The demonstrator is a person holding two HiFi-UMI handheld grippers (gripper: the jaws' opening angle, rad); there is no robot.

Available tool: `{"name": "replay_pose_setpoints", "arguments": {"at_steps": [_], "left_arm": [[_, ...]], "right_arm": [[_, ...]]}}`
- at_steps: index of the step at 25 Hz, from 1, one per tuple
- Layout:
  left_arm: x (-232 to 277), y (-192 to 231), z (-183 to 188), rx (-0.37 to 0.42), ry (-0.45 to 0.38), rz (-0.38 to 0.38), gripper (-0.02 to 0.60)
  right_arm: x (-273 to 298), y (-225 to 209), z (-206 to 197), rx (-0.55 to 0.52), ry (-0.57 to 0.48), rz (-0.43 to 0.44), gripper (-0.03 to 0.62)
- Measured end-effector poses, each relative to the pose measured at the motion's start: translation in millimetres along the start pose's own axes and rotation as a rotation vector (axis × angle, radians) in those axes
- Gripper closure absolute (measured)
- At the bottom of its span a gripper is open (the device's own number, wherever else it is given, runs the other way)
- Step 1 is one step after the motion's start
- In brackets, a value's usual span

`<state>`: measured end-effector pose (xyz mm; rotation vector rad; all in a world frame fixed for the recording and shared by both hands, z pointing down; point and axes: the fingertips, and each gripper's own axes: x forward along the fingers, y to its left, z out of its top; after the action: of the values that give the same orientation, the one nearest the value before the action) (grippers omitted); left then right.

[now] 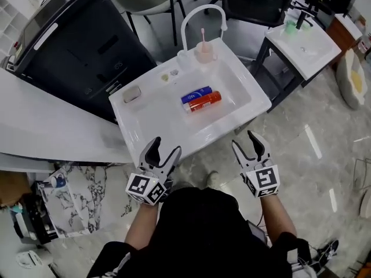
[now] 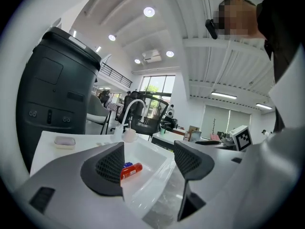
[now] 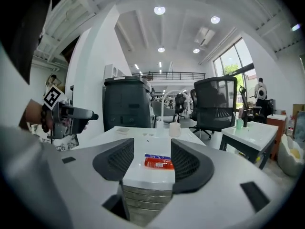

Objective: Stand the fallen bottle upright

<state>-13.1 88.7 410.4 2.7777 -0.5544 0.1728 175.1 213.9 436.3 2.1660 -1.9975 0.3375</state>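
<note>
Glossy white sink, shiny plastic bottles, matt grey tools

Sink (image 1: 148,123) & arched tap (image 1: 200,7): smooth, glossy white, ceramic-looking, w/ highlights. Red bottle (image 1: 204,101) & blue bottle (image 1: 196,94): shiny plastic, printed labels. Soap bar (image 1: 132,95): pale, matt. Dark cabinet (image 1: 81,51): matt black panels, plastic-looking. Floor (image 1: 307,155): polished stone-look tiles, grey veining, v. reflective. Left gripper (image 1: 164,146) & right gripper (image 1: 244,140): smooth matt grey plastic; pads (image 2: 110,165) black, rough dotted texture. Person's top (image 1: 203,230): black cloth.
</note>
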Motion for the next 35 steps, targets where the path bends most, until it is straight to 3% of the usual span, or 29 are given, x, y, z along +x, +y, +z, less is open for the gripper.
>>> {"name": "replay_pose_setpoints", "arguments": {"at_steps": [7,22,30,35], "left_arm": [[-7.1,22.8,-10.8,0.015,0.051,0.08,0.256],[49.2,103.6,17.5,-0.015,-0.01,0.036,0.258],[42.8,145.3,9.2,-0.056,0.01,0.083,0.258],[36.8,165.9,-2.4,-0.093,0.016,0.107,0.258]], "right_arm": [[39.9,-4.1,-11.2,0.024,0.037,0.064,0.339],[163.6,13.9,2.7,-0.095,0.167,0.196,0.339],[246.9,34.8,-47.0,-0.222,0.331,0.336,0.339],[283.3,41.5,-87.9,-0.389,0.46,0.407,0.338]]}}
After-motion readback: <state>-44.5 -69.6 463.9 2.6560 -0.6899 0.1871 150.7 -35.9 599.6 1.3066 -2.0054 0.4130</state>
